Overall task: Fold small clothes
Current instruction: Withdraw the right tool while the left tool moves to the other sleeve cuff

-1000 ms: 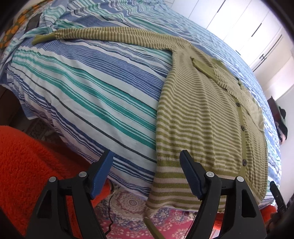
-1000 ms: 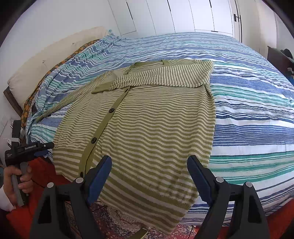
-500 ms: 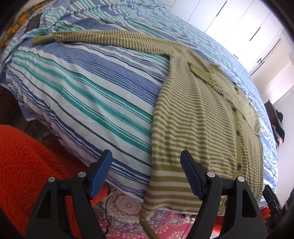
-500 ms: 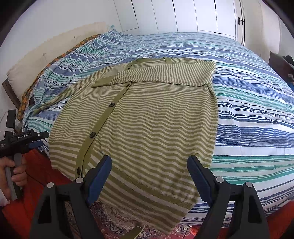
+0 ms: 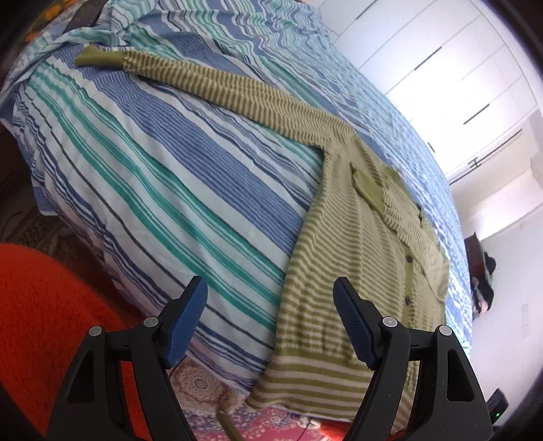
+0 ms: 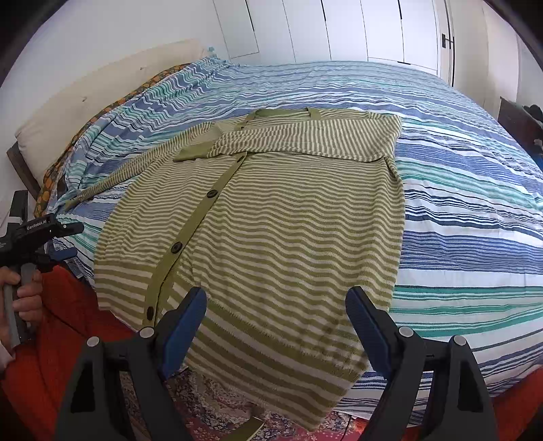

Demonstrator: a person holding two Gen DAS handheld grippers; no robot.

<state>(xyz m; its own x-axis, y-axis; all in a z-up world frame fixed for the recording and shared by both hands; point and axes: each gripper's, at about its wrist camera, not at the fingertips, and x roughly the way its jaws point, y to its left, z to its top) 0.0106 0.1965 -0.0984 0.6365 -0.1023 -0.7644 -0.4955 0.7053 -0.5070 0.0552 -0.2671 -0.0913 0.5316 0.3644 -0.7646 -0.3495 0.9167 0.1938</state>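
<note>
— What takes up most of the room?

— A bed point(image 6: 475, 210) under a cover striped blue, teal and white, with white cupboard doors point(image 6: 383, 30) behind it.

— And the garment?

— A green and cream striped cardigan point(image 6: 288, 217) lies flat on the cover, buttoned, its hem hanging over the near edge of the bed. One sleeve point(image 6: 305, 142) is folded across the chest; the other sleeve point(image 5: 217, 88) stretches straight out over the cover towards the pillow end.

— The grippers?

— The right gripper point(image 6: 276, 325) hangs above the hem, its blue pads spread wide with nothing between them. The left gripper point(image 5: 269, 322) is likewise released and empty, just off the bed's edge beside the cardigan's side. A hand point(image 6: 20, 298) grips its handle.
</note>
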